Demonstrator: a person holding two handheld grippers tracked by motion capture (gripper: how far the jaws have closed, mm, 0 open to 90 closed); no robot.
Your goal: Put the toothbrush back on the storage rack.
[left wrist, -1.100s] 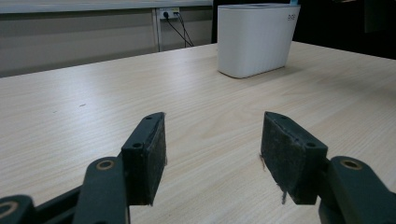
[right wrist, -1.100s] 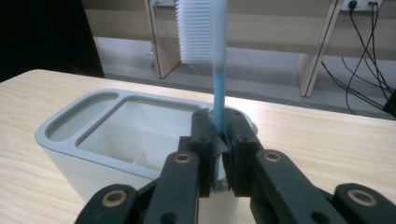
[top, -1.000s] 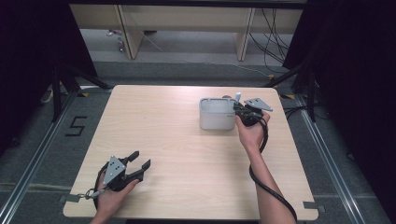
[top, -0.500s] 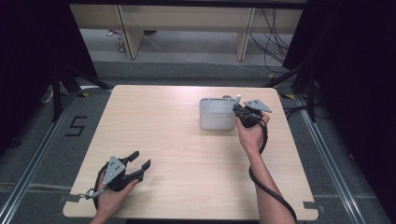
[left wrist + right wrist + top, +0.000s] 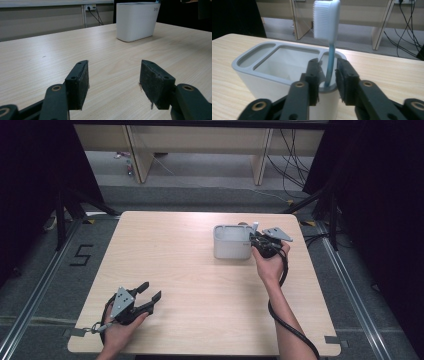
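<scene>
- The right gripper is at the near end of the white toothbrush holder, at the far right part of the wooden table.
- A blue and white toothbrush stands up in the small end slot of the holder, brush head on top.
- The right jaws sit on both sides of the blue handle with a small gap. They look partly open, and I cannot tell if they touch the handle.
- My guess is that the step is putting the toothbrush in its slot and letting go.
- To do it well, open the jaws a bit more first, then pull straight back, so the brush does not tip or lift out.
- Do not bump the holder, as it may slide.
- The left gripper rests low on the table near the person, well away from the holder, jaws spread wide and holding nothing.
</scene>
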